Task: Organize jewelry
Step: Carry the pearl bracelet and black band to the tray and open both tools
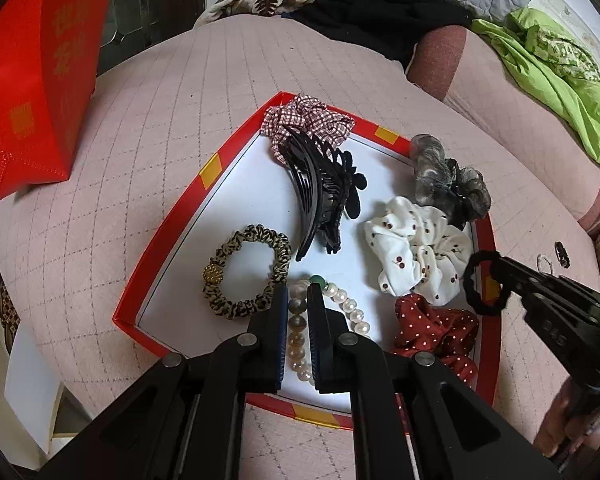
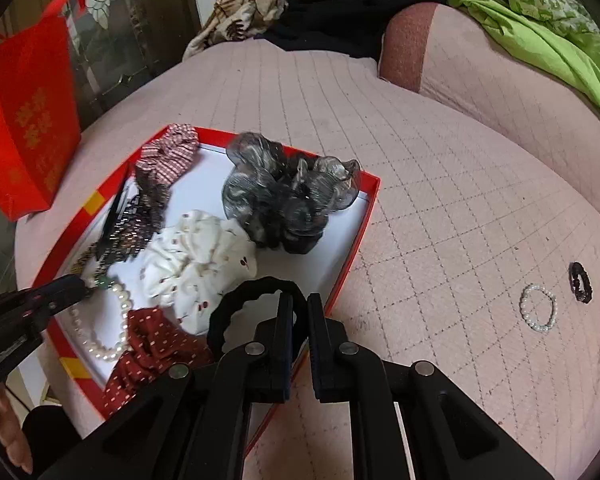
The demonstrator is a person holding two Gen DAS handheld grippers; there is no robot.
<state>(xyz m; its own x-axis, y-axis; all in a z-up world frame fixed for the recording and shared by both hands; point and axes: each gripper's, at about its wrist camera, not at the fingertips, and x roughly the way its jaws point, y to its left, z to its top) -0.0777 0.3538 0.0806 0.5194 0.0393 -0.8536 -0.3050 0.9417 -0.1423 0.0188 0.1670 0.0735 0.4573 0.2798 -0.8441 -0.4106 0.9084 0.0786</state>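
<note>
Red-walled tray (image 1: 168, 236) lies on the pink quilted bed (image 1: 120, 152) and serves as the reference. Left gripper (image 1: 298, 300) is nearly closed, pinching the pearl bracelet (image 1: 350, 306) over the tray's near edge. Right gripper (image 2: 300, 306) is fully closed on a black hair tie (image 2: 256, 286), held above the tray's right wall. Inside the tray: leopard scrunchie (image 1: 246, 270), black claw clip (image 1: 320, 196), white cherry scrunchie (image 1: 416, 248), grey scrunchie (image 2: 288, 200). Right of the tray, on the bed: small pearl ring (image 2: 538, 308) and a dark ring (image 2: 580, 282).
</note>
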